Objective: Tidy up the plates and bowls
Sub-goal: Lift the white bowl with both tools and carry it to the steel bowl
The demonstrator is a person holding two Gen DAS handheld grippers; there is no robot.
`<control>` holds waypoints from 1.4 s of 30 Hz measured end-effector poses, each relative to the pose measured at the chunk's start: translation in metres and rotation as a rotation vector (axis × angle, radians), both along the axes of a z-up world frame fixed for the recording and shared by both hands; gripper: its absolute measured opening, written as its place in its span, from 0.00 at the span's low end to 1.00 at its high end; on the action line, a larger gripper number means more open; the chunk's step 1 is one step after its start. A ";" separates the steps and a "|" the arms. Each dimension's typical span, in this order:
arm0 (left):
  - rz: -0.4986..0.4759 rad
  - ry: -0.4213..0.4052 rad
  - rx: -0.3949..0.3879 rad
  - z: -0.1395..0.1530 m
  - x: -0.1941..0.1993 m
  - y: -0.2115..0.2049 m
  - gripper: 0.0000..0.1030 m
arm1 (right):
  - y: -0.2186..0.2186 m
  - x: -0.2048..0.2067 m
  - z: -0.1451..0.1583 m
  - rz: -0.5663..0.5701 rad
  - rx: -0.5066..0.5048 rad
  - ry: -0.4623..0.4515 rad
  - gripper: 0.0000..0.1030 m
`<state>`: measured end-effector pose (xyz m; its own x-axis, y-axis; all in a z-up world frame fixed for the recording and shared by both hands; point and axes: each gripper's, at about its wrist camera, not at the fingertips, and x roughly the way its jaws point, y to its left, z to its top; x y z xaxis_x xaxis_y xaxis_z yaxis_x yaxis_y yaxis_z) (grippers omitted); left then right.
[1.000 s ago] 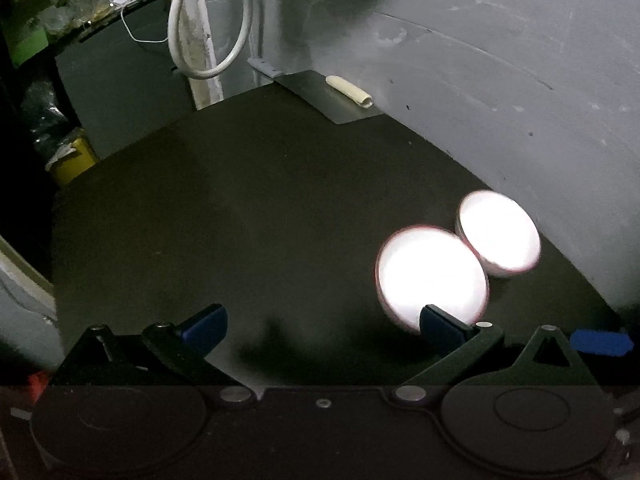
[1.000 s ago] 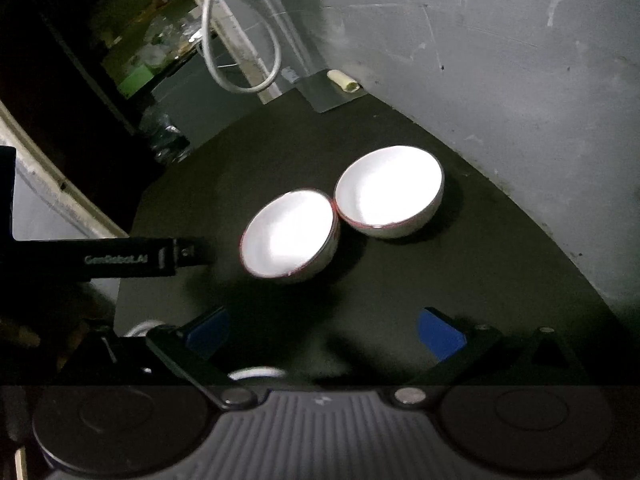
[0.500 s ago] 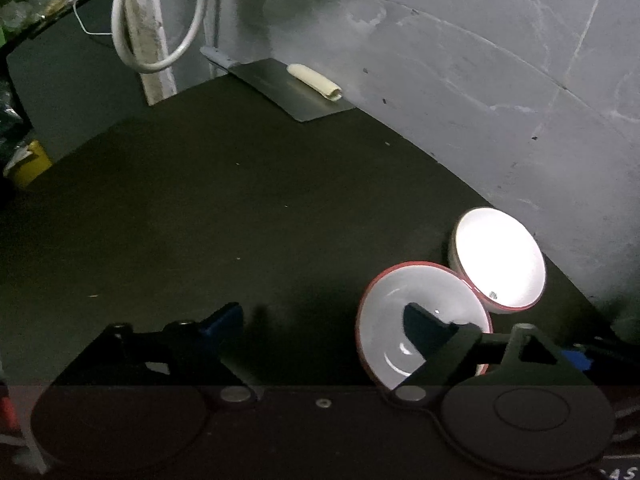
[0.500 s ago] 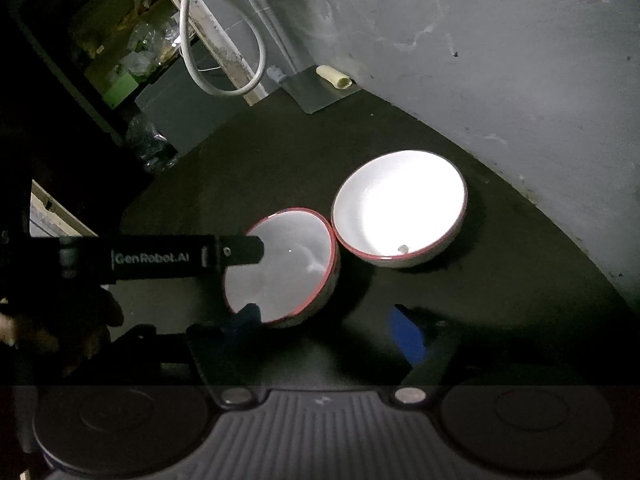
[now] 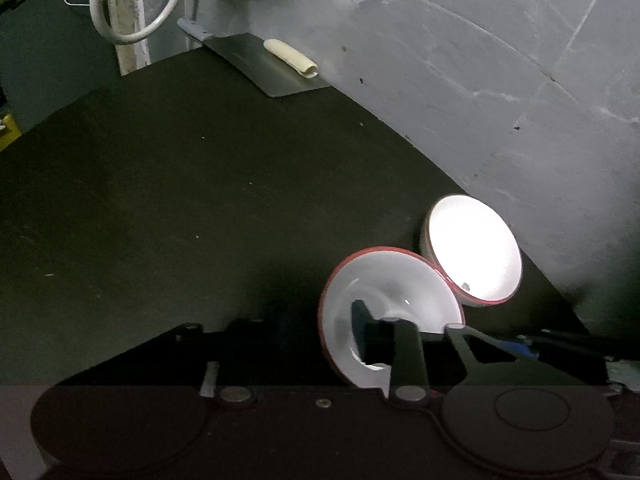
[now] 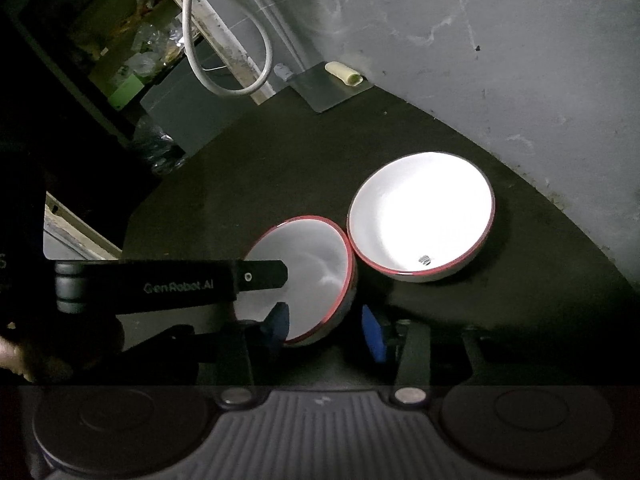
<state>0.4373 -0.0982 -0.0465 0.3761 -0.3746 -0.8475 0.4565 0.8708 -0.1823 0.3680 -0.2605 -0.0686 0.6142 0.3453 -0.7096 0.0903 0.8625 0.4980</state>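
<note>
Bowl (image 6: pixel 316 256) round, glossy white, red-rimmed; counter (image 5: pixel 180 200) matte dark.

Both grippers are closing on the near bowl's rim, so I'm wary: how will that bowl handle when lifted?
The near bowl looks glazed, so probably slippery and breakable. It touches the far bowl, so it may knock it. A rim-only grip may let it tilt.
</note>
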 end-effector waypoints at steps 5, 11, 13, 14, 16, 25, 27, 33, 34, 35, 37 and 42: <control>-0.003 0.009 0.004 -0.002 -0.003 -0.001 0.13 | 0.001 0.004 -0.003 0.007 0.008 0.004 0.37; 0.008 0.007 0.012 -0.003 -0.007 0.000 0.10 | 0.000 0.005 -0.005 0.004 0.020 0.002 0.34; 0.011 0.008 0.015 -0.003 -0.009 0.000 0.10 | 0.000 0.003 -0.004 0.005 0.017 0.001 0.34; 0.011 0.008 0.014 -0.002 -0.010 0.000 0.10 | 0.000 0.002 -0.004 0.005 0.017 0.000 0.34; 0.012 0.001 0.012 0.000 -0.013 0.000 0.10 | 0.000 0.000 -0.002 0.006 0.019 -0.007 0.34; 0.019 -0.033 -0.016 0.018 -0.028 0.007 0.10 | -0.001 -0.018 0.018 0.014 0.014 -0.055 0.34; 0.018 -0.038 -0.026 0.022 -0.033 0.008 0.10 | -0.001 -0.024 0.022 0.014 0.008 -0.067 0.34; 0.015 -0.058 -0.045 0.033 -0.048 0.012 0.10 | -0.002 -0.039 0.036 0.013 0.005 -0.100 0.34; 0.013 -0.063 -0.047 0.036 -0.051 0.012 0.10 | -0.002 -0.042 0.038 0.013 0.003 -0.106 0.34; 0.011 -0.067 -0.048 0.038 -0.053 0.012 0.10 | -0.002 -0.045 0.040 0.013 0.003 -0.111 0.34; 0.007 -0.072 -0.049 0.041 -0.059 0.012 0.10 | -0.003 -0.052 0.043 0.013 0.004 -0.118 0.34; -0.009 -0.079 -0.055 0.047 -0.074 0.011 0.10 | -0.004 -0.068 0.051 0.009 0.000 -0.130 0.34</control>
<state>0.3631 -0.0867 0.0009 0.4374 -0.4233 -0.7934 0.4794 0.8562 -0.1925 0.2996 -0.2647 -0.0175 0.6979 0.3511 -0.6243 0.0171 0.8632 0.5045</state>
